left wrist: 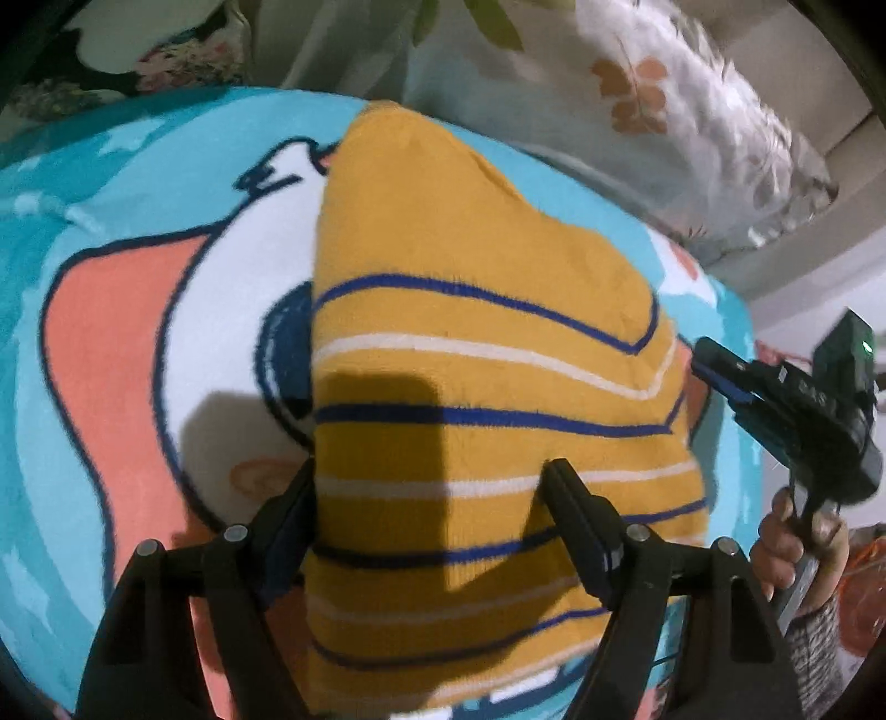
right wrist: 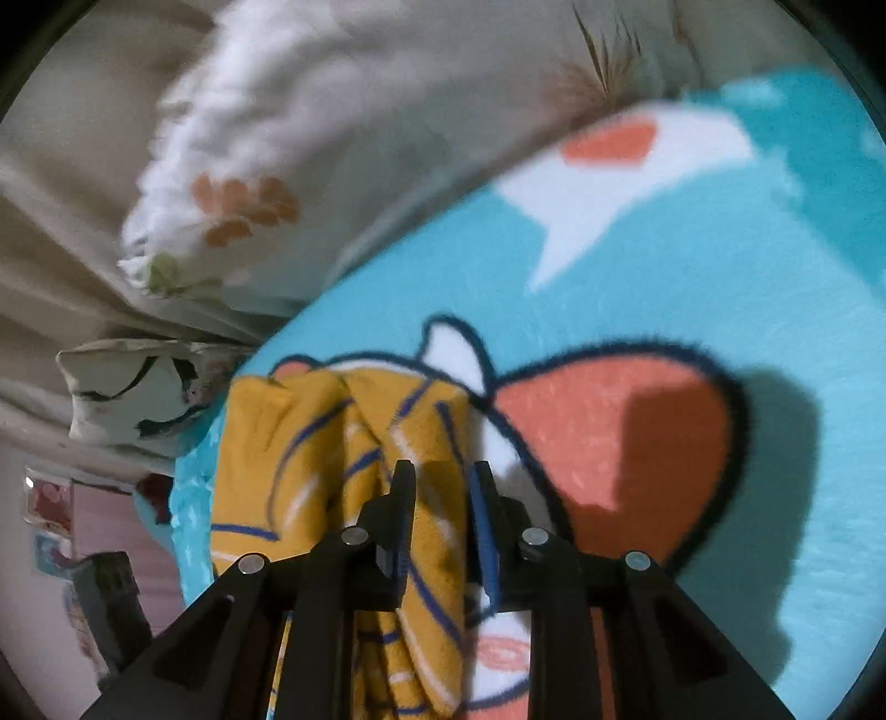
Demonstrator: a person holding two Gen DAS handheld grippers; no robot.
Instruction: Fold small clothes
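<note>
A turquoise cartoon blanket (left wrist: 166, 183) printed with a white and coral figure outlined in navy covers the surface and serves as the landmark for everything else. Beyond the blanket's far edge lies a pale floral pillow (left wrist: 692, 111) with orange flowers, and to its left a dark flowered cloth (left wrist: 160, 50); the right wrist view shows the same pillow (right wrist: 238, 183) on beige bedding, blurred.

In the middle of the blanket lies the mustard striped garment (left wrist: 470, 343), folded, with navy and white stripes, flat on the cartoon figure. In the right wrist view the garment (right wrist: 310, 443) sits near the blanket's left edge (right wrist: 194, 498), bunched in ridges.

The left gripper (left wrist: 434, 476) hangs over the garment's near part with its fingers spread wide, one at the garment's left edge and one over its stripes, casting a dark shadow on the cloth. The right gripper (right wrist: 440, 476) has its fingers a narrow way apart over the garment's right edge; whether they pinch cloth cannot be told. From the left wrist camera the right gripper (left wrist: 714, 368) appears at the blanket's right edge, held by the person's right hand (left wrist: 797, 543).
</note>
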